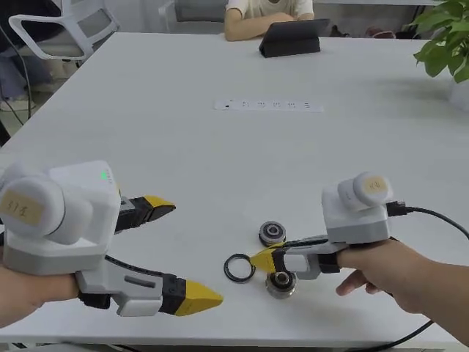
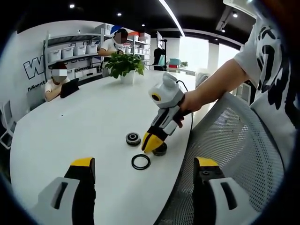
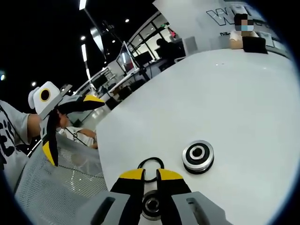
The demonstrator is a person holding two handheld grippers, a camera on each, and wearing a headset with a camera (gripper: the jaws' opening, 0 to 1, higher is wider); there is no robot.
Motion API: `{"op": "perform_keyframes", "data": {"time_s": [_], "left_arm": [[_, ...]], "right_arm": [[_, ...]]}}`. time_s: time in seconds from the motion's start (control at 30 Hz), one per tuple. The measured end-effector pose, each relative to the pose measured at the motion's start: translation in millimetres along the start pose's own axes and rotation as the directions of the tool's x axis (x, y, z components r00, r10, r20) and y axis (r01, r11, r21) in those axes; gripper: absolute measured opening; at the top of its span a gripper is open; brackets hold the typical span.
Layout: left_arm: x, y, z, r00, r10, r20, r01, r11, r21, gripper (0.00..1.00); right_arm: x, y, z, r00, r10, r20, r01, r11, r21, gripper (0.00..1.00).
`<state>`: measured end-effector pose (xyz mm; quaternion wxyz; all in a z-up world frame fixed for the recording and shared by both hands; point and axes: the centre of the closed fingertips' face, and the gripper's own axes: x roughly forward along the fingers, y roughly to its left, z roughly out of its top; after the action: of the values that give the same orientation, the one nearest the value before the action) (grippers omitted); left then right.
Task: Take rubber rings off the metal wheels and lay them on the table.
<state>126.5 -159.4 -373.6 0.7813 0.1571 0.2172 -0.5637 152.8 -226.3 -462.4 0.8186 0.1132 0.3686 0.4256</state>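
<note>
Rubber ring [image 1: 239, 268], black, laid flat on the white table [image 1: 220, 147] just beside the right gripper [image 1: 258, 259], whose jaws are closed together on nothing. The left gripper [image 1: 183, 253] is held wide open, well apart. The near wheel [image 1: 281, 283] appears bare; the far wheel [image 1: 272, 233] is judged still ringed. Rings are judged light, soft and stretchy, to be pinched at the outer edge and peeled.

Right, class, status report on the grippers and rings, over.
Left gripper open, clear of the work. Right gripper shut, tips by rubber ring lying flat on table. Far wheel, near wheel beside it; nothing blocking.
</note>
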Motion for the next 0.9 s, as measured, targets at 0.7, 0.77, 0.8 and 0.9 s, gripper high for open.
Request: {"op": "perform_keyframes", "data": {"time_s": [0.7,0.77,0.8,0.9], "left_arm": [[0.4,1.5,-0.5,1.0000,0.002,-0.009,-0.002,1.000,0.003,0.83],[0.7,1.6,-0.1,1.0000,0.002,-0.008,-0.002,1.000,0.002,0.83],[1.0,2.0,0.3,1.0000,0.002,-0.008,-0.002,1.000,0.002,0.83],[1.6,2.8,1.4,1.0000,0.002,-0.008,-0.002,1.000,0.004,0.83]], "right_arm": [[-11.3,-1.4,15.6,0.9975,-0.010,0.070,0.011,1.000,-0.009,0.13],[-12.4,-2.1,17.3,0.9969,-0.013,0.077,0.014,1.000,-0.010,0.14],[-12.8,-3.0,17.6,0.9967,-0.015,0.080,0.016,1.000,-0.010,0.14],[-14.9,-4.0,20.7,0.9953,-0.018,0.095,0.019,1.000,-0.011,0.16]]}}
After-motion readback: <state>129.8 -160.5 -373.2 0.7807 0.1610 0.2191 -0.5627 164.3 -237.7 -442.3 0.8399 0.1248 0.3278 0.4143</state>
